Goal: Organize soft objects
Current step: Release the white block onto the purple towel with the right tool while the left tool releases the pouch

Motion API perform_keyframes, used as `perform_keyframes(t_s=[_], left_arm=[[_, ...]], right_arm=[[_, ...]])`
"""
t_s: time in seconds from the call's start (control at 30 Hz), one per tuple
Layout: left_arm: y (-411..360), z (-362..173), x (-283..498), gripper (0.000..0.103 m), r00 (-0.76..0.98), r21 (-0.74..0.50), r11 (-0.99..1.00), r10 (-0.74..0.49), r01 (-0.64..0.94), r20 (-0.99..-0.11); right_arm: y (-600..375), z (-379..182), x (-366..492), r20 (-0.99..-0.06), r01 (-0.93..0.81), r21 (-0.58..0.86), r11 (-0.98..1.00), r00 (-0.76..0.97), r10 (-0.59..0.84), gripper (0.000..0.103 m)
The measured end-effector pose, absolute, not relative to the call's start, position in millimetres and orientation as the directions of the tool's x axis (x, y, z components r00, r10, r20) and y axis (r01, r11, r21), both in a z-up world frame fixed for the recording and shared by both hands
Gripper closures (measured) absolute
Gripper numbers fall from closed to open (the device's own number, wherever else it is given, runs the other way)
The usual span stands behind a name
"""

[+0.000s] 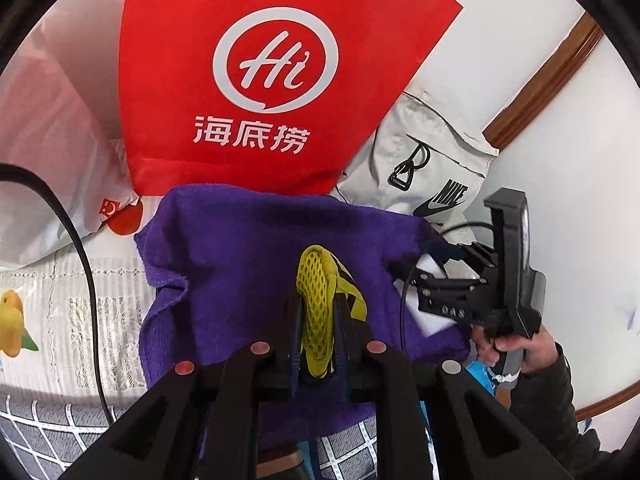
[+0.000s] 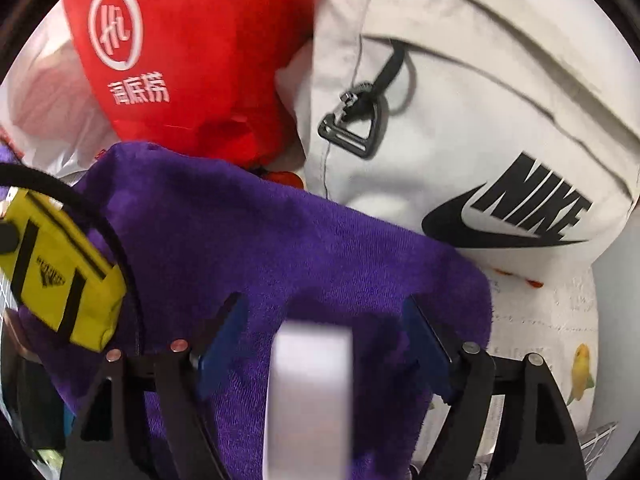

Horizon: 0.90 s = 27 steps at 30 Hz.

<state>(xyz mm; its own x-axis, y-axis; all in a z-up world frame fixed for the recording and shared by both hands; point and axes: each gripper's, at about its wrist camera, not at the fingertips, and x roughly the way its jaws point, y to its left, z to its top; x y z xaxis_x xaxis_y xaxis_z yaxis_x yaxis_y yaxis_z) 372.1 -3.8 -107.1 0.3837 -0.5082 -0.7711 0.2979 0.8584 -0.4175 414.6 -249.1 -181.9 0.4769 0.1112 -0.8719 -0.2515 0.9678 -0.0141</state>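
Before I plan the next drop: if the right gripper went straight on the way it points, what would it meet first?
Probably the white object between the right gripper's open jaws, then the purple towel; depth is unclear.

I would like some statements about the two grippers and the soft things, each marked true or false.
1. The left gripper is shut on the yellow mesh pouch. True.
2. The right gripper grips the purple towel. False: its jaws stand apart, open; a blurred white object lies between them, and the pads do not press on it.
3. The red bag bears a white round logo. True.
4. The white Nike bag lies on top of the purple towel. False: it lies beside it, and the towel's edge overlaps the bag.
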Motion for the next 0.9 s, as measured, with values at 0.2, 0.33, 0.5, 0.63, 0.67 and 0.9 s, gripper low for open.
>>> perform_keyframes(t_s=[0.2,0.33,0.5,0.63,0.67,0.9], left_arm=[[-7,-110,388,0.088,0.38,-0.41,0.867,-0.495,0.284,-0.782],[-2,-118,401,0.088,0.373,-0.412,0.872,-0.486,0.264,-0.79],[2,-129,415,0.088,0.373,-0.387,0.892,-0.45,0.234,-0.811],[4,-134,424,0.088,0.366,-0.368,0.904,-0.425,0.218,-0.828],[4,-135,425,0.088,0.363,-0.361,0.908,-0.417,0.215,-0.833],[6,-137,426,0.067,0.361,-0.298,0.933,-0.353,0.202,-0.863]], right_arm=[[-253,-168,405,-0.868,-0.238,0.025,0.971,0.477,0.14,0.024],[-260,-152,392,-0.854,-0.225,0.042,0.974,0.498,0.152,0.024],[-261,-129,365,-0.829,-0.214,0.032,0.976,0.54,0.146,0.024],[-260,-119,346,-0.817,-0.223,0.027,0.975,0.557,0.15,0.024],[-260,-117,344,-0.813,-0.225,0.024,0.974,0.562,0.15,0.024],[-260,-107,318,-0.793,-0.246,0.089,0.965,0.568,0.218,0.024]])
